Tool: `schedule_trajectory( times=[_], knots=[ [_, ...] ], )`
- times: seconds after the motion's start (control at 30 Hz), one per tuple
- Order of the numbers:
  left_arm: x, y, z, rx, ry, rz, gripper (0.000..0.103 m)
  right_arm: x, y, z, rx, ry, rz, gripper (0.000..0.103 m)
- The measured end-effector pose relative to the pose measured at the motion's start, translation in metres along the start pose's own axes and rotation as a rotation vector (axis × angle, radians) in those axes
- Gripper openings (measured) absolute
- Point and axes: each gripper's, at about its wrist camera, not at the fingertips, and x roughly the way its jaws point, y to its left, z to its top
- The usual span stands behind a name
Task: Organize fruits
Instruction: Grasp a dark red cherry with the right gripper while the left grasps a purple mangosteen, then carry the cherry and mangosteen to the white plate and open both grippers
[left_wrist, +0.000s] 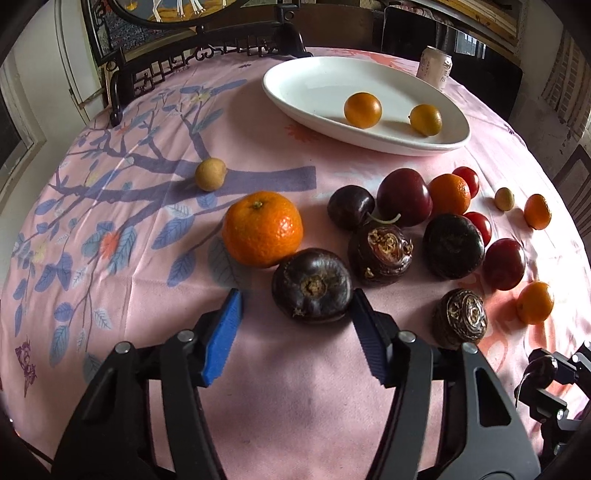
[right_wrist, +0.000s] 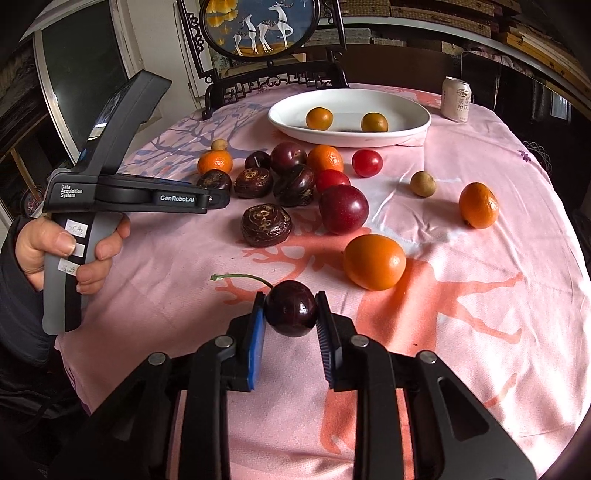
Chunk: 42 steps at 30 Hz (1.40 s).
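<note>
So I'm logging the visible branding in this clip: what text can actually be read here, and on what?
"Data Acquisition System": white print on the left tool, at the rear of its body.
"GenRobot.AI": white print along the side of the same tool.
Three white stickers on its grip: handwritten numbers, too scrawled to read.
Can behind the white plate: dark vertical Chinese characters, too small to read.

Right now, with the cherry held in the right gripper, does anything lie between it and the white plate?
Yes. The right gripper is shut on the cherry, and the loose fruit lies between it and the white plate: the orange kumquat, the red plum, then tomatoes and water chestnuts. Carried above them, nothing visible blocks it.
</note>
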Motion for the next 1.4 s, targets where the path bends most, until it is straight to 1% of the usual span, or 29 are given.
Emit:
schedule_trajectory(
  times=[0.1,0.13,0.2,0.27,0.4,0.53,0.63,0.7,0.77,0.8,0.87,0.93,1.03,1.2,1.23,1.3,1.33,1.37,1.4],
  knots=[
    [-0.001,-0.003,0.003,0.020,-0.008,-0.019,0.043,-0.001,0.000,0.000,-0.002,-0.001,0.008,0.027],
    [-0.001,-0.005,0.002,0.029,-0.008,-0.011,0.042,-0.002,0.000,0.000,-0.002,-0.002,0.012,0.027],
    [-0.004,-0.005,0.000,0.034,-0.005,-0.020,0.042,-0.004,0.000,0.003,-0.003,-0.011,0.023,0.027],
    [-0.012,-0.005,-0.002,0.047,-0.008,-0.049,0.042,-0.009,0.002,0.007,-0.008,-0.032,0.033,0.027],
    [-0.039,-0.002,0.001,0.062,-0.056,-0.114,0.042,-0.022,0.000,0.028,-0.011,-0.111,0.028,0.027],
    [-0.058,0.001,0.024,0.071,-0.112,-0.138,0.042,-0.030,-0.005,0.065,0.006,-0.203,-0.009,0.027],
    [-0.062,0.000,0.052,0.061,-0.149,-0.137,0.042,-0.029,-0.006,0.096,0.000,-0.287,-0.051,0.027],
    [-0.056,-0.001,0.074,0.052,-0.164,-0.140,0.042,-0.019,-0.005,0.118,-0.001,-0.308,-0.067,0.027],
    [-0.043,-0.004,0.097,0.031,-0.156,-0.141,0.042,-0.001,-0.004,0.136,-0.012,-0.295,-0.095,0.027],
    [-0.034,-0.005,0.107,0.020,-0.140,-0.137,0.042,0.010,-0.005,0.143,-0.014,-0.280,-0.117,0.027],
    [-0.013,-0.006,0.125,-0.004,-0.089,-0.126,0.042,0.036,-0.011,0.153,-0.012,-0.222,-0.139,0.027],
    [0.004,-0.010,0.136,-0.017,-0.055,-0.126,0.042,0.059,-0.021,0.159,0.018,-0.156,-0.132,0.027],
    [0.023,-0.016,0.143,-0.013,-0.029,-0.112,0.042,0.083,-0.035,0.161,0.060,-0.097,-0.131,0.027],
    [0.042,-0.022,0.146,-0.025,-0.011,-0.121,0.044,0.102,-0.046,0.165,0.101,-0.045,-0.141,0.027],
    [0.043,-0.021,0.147,-0.030,-0.017,-0.121,0.053,0.105,-0.047,0.166,0.108,-0.031,-0.147,0.033],
    [0.041,-0.020,0.147,-0.040,-0.033,-0.136,0.063,0.103,-0.046,0.164,0.107,-0.035,-0.153,0.043],
    [0.038,-0.018,0.146,-0.047,-0.040,-0.135,0.065,0.099,-0.045,0.163,0.108,-0.042,-0.161,0.047],
    [0.035,-0.017,0.145,-0.053,-0.047,-0.131,0.068,0.096,-0.046,0.161,0.108,-0.051,-0.159,0.047],
    [0.032,-0.015,0.144,-0.054,-0.053,-0.132,0.069,0.092,-0.047,0.160,0.111,-0.055,-0.155,0.047]
  ],
)
